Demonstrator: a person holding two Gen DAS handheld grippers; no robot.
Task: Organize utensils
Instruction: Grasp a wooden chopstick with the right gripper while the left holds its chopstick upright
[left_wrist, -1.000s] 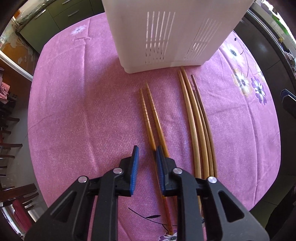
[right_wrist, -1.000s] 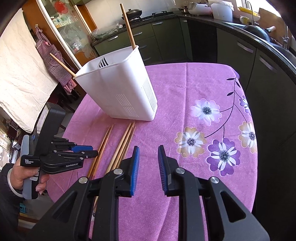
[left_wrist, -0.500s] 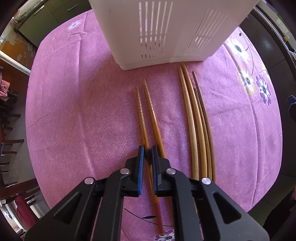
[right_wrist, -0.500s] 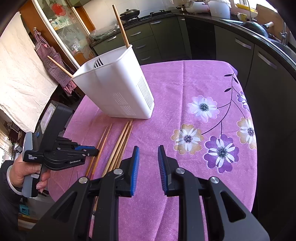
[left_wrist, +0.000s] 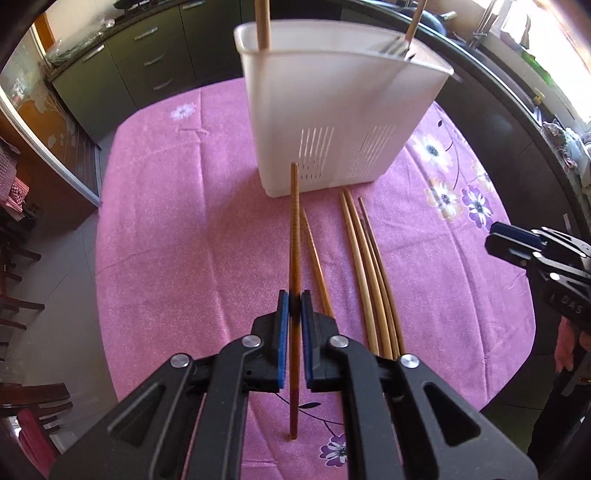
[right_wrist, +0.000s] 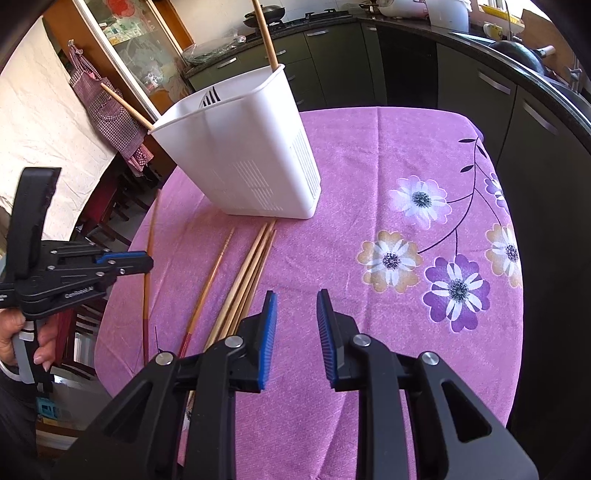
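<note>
Left tongs clenched mid-shaft on dark chopstick, right tongs released; risks pivoting, missing white holder.

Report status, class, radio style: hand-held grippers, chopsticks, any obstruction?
Left hand-held gripper shut on dark chopstick. Right hand-held gripper open, empty. Remaining chopsticks on tablecloth. White holder ahead, nothing blocking.

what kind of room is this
Most likely a home kitchen with a dining table: dark cabinets under a long counter, a wok on the stove, and a round table in a pink floral cloth holding a white utensil holder.
</note>
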